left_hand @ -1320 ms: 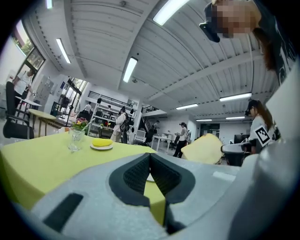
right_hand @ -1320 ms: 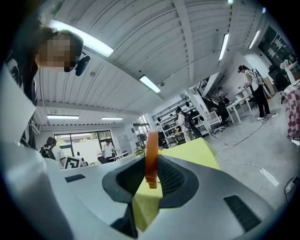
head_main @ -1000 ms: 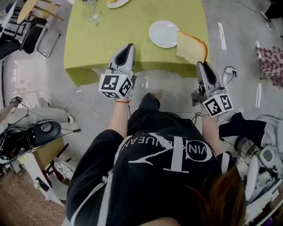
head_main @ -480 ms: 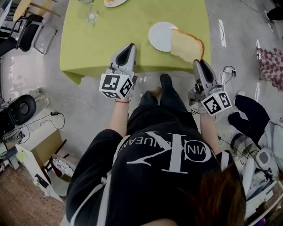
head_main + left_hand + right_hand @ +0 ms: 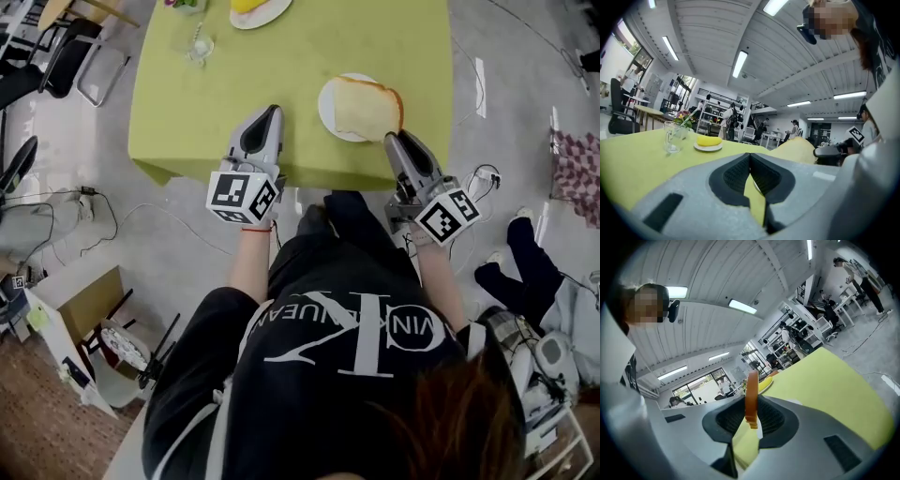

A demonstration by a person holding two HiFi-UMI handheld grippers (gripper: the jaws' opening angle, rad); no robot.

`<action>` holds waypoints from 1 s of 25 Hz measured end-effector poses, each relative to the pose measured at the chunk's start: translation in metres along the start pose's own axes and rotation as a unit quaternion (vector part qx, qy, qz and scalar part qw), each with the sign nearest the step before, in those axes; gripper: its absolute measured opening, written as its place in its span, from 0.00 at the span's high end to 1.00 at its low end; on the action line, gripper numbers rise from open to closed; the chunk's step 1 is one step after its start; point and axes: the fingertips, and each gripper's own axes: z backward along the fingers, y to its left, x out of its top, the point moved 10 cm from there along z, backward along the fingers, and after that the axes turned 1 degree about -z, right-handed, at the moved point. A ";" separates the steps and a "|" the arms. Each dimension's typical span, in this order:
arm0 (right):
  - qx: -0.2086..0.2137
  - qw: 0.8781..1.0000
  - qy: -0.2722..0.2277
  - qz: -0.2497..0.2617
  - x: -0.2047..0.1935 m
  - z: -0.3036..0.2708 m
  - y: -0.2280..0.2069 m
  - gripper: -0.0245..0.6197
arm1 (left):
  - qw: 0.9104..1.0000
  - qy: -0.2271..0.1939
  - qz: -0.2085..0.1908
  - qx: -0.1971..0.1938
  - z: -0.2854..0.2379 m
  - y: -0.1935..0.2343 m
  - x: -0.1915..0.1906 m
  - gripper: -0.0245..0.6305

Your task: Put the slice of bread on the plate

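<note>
The slice of bread [image 5: 364, 107] is held over the plate [image 5: 324, 105], covering most of it. Its crust is pinched between the right gripper's [image 5: 394, 139] jaws. The left gripper [image 5: 270, 112], jaws closed on nothing, is seen left of the plate.

Overhead head view, low views across table [image 5: 281, 56]

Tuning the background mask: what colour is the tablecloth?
The tablecloth is a plain yellow-green with no pattern. It shows best in the head view.

black shirt [image 5: 323, 380]: big "ck" logo, smaller lettering partly legible
</note>
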 end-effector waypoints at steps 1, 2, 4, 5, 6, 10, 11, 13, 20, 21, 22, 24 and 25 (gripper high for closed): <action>0.005 1.000 0.009 -0.008 0.002 -0.006 -0.004 0.84 | 1.000 0.003 0.001 0.005 -0.003 0.001 -0.001 0.96; 0.010 1.000 0.018 -0.017 0.003 -0.012 -0.009 0.84 | 1.000 0.004 0.003 0.010 -0.006 0.002 -0.002 0.96; 0.018 0.999 0.028 -0.042 0.004 -0.022 -0.017 0.84 | 1.000 0.004 0.005 0.020 -0.009 0.005 -0.004 0.96; 0.021 0.998 0.031 -0.056 0.003 -0.025 -0.020 0.84 | 1.000 0.005 0.006 0.024 -0.010 0.007 -0.005 0.96; 0.023 0.997 0.034 -0.070 0.002 -0.029 -0.023 0.84 | 1.000 0.006 0.007 0.028 -0.011 0.009 -0.005 0.96; 0.028 0.989 0.047 -0.135 -0.003 -0.040 -0.031 0.84 | 0.999 0.010 0.011 0.043 -0.011 0.014 -0.007 0.96; 0.034 0.987 0.050 -0.150 -0.003 -0.043 -0.032 0.84 | 0.999 0.011 0.012 0.045 -0.011 0.015 -0.007 0.96; 0.042 0.983 0.053 -0.170 -0.005 -0.049 -0.033 0.84 | 0.999 0.015 0.011 0.047 -0.012 0.017 -0.007 0.96; 0.019 0.976 0.068 -0.206 -0.011 -0.055 -0.043 0.84 | 0.998 0.019 0.019 0.058 -0.011 0.026 -0.009 0.96; 0.017 0.975 0.070 -0.210 -0.011 -0.056 -0.043 0.84 | 0.998 0.019 0.019 0.058 -0.011 0.027 -0.009 0.96; 0.014 0.974 0.072 -0.214 -0.011 -0.056 -0.044 0.84 | 0.998 0.019 0.019 0.058 -0.011 0.027 -0.009 0.96; 0.009 0.972 0.076 -0.222 -0.011 -0.058 -0.044 0.84 | 0.998 0.018 0.020 0.056 -0.013 0.028 -0.008 0.96; 0.007 0.971 0.078 -0.225 -0.011 -0.058 -0.044 0.84 | 0.998 0.018 0.020 0.055 -0.014 0.027 -0.008 0.96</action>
